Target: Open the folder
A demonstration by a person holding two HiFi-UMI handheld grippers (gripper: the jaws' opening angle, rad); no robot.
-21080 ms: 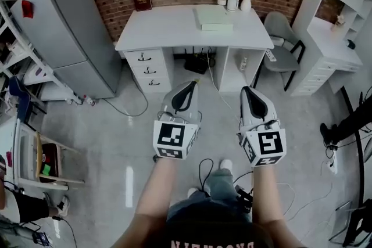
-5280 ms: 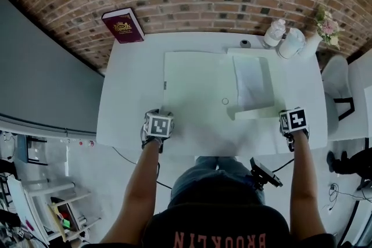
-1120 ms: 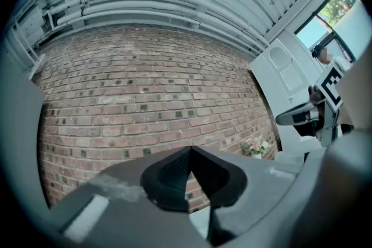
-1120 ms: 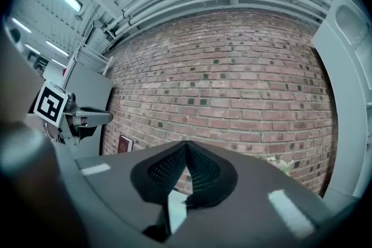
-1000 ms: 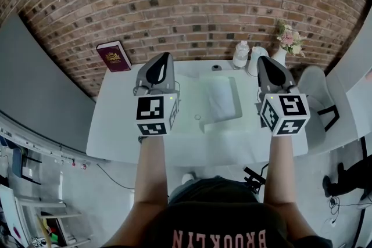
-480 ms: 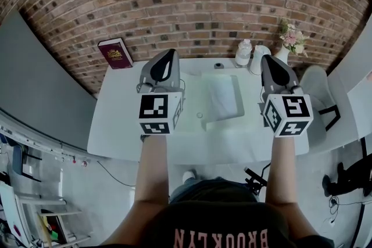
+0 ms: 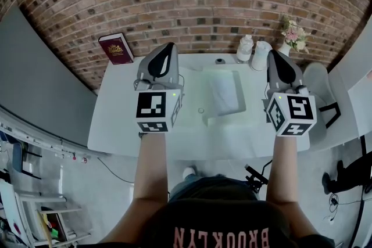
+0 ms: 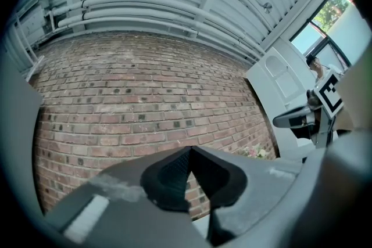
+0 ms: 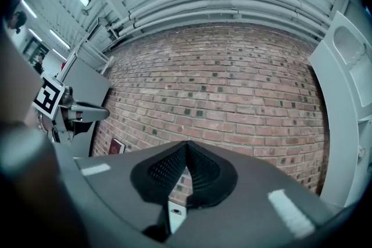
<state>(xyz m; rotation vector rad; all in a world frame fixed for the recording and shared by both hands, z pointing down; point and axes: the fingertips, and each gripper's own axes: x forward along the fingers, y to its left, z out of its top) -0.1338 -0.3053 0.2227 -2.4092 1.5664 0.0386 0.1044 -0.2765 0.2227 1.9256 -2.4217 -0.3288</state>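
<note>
two claws hover side by side above a white desk that stands against a rough red brick wall. at the far left a smooth grey panel slopes along the desk's end. a maroon hardback book with a gold emblem on its cover leans upright against the bricks at the desk's back left corner.

the left claw is a rounded grey shell with a dark oval inset on top and a cube with black-and-white square markers at its rear. its black ribbed pads meet at their tips, with nothing between them.

between the two claws, the folder lies flat on the desk. it is pale green, rectangular and thin, with a white sheet showing in it. neither claw touches it. a small ring lies just beside its near left corner.

behind the folder, along the wall, stand a clear plastic bottle, a glossy white jug and a slim white vase of pale pink flowers.

the right claw matches the left in shape and material. its ribbed pads are also pressed together at the tips and hold nothing. past it, a grey padded chair stands at the desk's right end.
</note>
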